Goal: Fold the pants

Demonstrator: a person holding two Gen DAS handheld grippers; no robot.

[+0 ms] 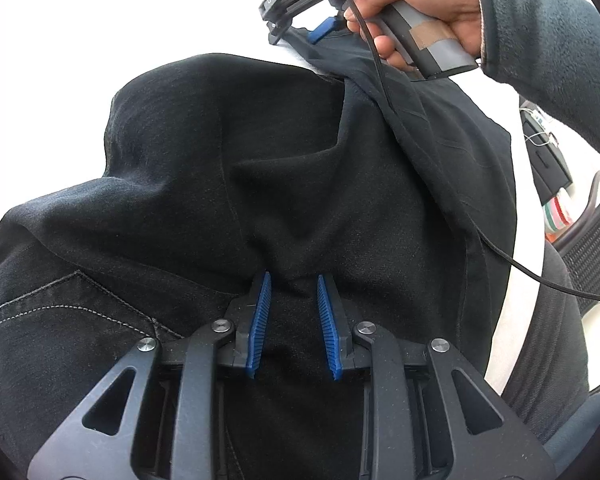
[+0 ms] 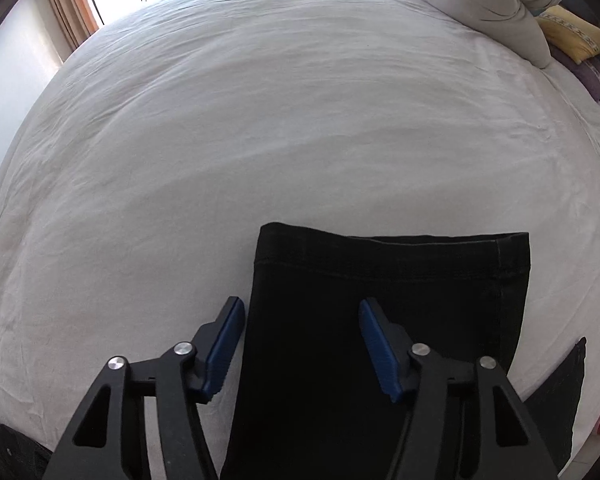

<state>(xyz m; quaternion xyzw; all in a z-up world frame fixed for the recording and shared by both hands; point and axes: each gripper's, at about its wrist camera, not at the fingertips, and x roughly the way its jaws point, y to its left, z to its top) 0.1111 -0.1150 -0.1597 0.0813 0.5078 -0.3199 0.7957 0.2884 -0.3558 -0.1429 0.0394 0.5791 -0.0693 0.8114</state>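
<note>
Black pants [image 1: 260, 168] lie bunched on a white bed [image 2: 260, 120]. My left gripper [image 1: 292, 280] has its blue pads a little apart with a raised fold of the fabric between them. A back pocket seam [image 1: 60, 292] shows at the lower left. The right gripper [image 1: 300, 24] appears at the top of the left wrist view, held by a hand over a pants leg. In the right wrist view the right gripper [image 2: 300, 312] is open, its jaws wide, straddling the left edge of the hemmed leg end [image 2: 388, 264], which lies flat.
A white pillow [image 2: 480, 4] and yellow and purple cloths [image 2: 572, 36] lie at the bed's far right. A window with a curtain [image 2: 72, 8] is at the far left. A mesh chair [image 1: 596, 240] stands right of the bed. A black cable [image 1: 500, 256] trails across the pants.
</note>
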